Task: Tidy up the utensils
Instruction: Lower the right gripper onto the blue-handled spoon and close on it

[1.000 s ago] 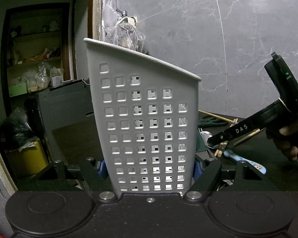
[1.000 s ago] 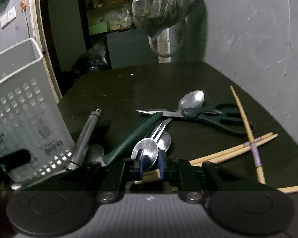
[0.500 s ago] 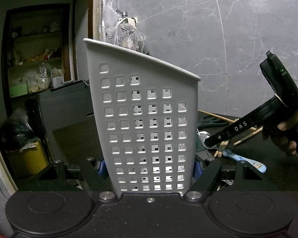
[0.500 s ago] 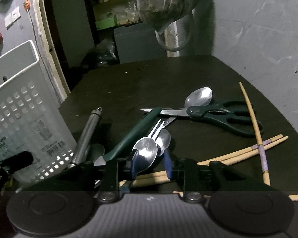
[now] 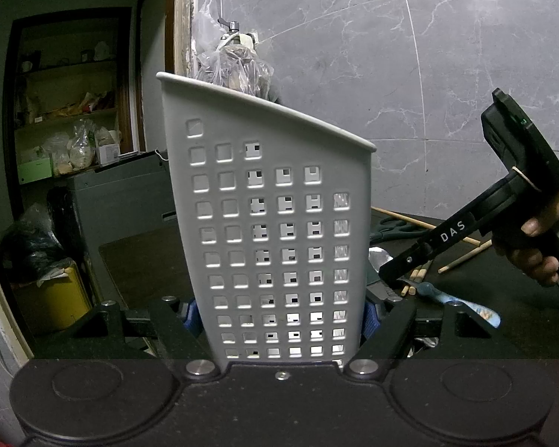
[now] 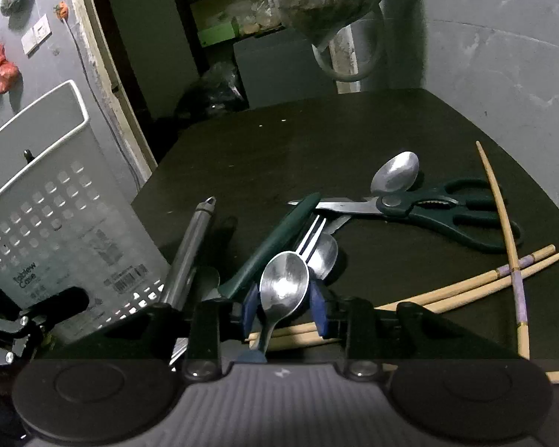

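R gripper (image 6: 283, 307) jaws just widened round shiny steel spoon (image 6: 284, 287); L clamps perforated plastic caddy (image 5: 279, 231).

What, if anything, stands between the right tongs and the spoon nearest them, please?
Nothing visible does: the spoon already lies between the right tongs' blue pads, which have just been opening, with a gap on each side of its bowl.

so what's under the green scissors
A spoon pokes out from beneath the green scissors, bowl visible, handle covered. One bamboo chopstick crosses over the handles. The dark table lies below.
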{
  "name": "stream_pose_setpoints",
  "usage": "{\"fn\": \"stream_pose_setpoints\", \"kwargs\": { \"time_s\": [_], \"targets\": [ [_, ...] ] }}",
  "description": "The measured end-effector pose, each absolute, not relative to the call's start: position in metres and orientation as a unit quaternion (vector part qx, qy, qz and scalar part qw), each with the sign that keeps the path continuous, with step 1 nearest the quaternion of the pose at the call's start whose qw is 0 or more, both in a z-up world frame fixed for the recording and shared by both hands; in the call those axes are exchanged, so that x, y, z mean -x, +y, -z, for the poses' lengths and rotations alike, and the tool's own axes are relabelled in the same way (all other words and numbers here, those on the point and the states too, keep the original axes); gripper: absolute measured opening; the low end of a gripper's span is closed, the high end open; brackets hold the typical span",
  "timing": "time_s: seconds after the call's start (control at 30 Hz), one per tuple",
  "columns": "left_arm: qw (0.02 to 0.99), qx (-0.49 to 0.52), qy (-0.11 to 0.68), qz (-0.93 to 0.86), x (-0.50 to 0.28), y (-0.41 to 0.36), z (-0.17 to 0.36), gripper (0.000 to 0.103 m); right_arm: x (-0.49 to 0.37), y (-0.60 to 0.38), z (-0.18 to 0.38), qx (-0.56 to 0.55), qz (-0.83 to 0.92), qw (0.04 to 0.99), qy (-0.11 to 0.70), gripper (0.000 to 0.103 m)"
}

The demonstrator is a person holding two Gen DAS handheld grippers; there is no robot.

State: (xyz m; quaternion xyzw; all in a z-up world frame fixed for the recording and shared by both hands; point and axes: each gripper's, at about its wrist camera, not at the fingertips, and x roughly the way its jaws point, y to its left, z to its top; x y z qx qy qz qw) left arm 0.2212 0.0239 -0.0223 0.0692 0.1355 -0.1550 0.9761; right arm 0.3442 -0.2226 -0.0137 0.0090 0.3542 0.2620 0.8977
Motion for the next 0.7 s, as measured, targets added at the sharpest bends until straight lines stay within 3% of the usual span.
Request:
{"fn": "stream_pose_setpoints", "kwargs": {
  "time_s": [0.33,0.4,0.47,0.7],
  "targets": [
    [0.976,-0.069,0.135,0.155,-0.221,0.024,0.023,0.076,-0.337,-0.21,0.011,0.029,-0.246,0.903,0.351,0.029],
    [0.976,-0.069,0.135,0.155,-0.221,0.024,0.023,0.076,-0.334,-0.208,0.01,0.037,-0.242,0.905,0.348,0.026],
    [0.976,-0.069,0.135,0.155,-0.22,0.024,0.023,0.076,-0.331,-0.205,0.008,0.05,-0.232,0.91,0.341,0.016],
    [0.976,-0.069,0.135,0.155,-0.22,0.024,0.023,0.076,-0.325,-0.2,0.006,0.076,-0.226,0.913,0.331,0.013]
  ]
}}
